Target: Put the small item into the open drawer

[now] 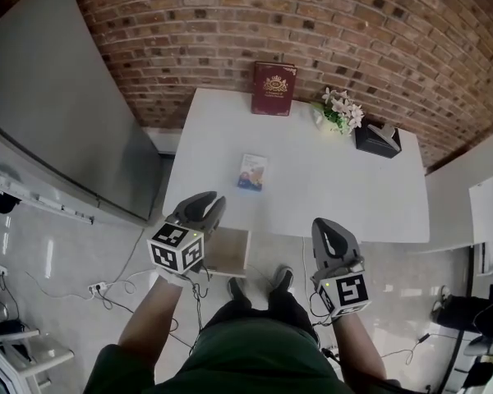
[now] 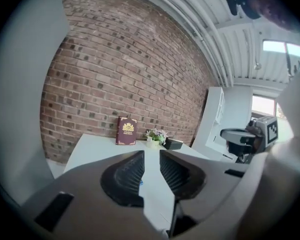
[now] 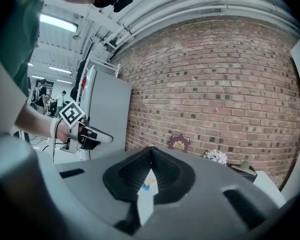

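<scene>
The small item (image 1: 252, 171), a blue and white packet, lies flat on the white table (image 1: 345, 195), left of its middle. Under the table's front edge a pale wooden drawer (image 1: 230, 251) stands pulled out. My left gripper (image 1: 211, 201) hovers at the table's front left corner, just left of the drawer, short of the packet. Its jaws stand slightly apart, open, with nothing between them (image 2: 151, 154). My right gripper (image 1: 325, 225) hangs in front of the table's front edge, shut and empty (image 3: 151, 149). The packet (image 3: 148, 182) shows as a sliver below its closed tips.
At the back of the table a dark red book (image 1: 274, 89) stands against the brick wall. Beside it are a pot of white flowers (image 1: 338, 111) and a black tissue box (image 1: 376, 138). A tall grey cabinet (image 1: 57, 105) flanks the table's left. Cables lie on the floor.
</scene>
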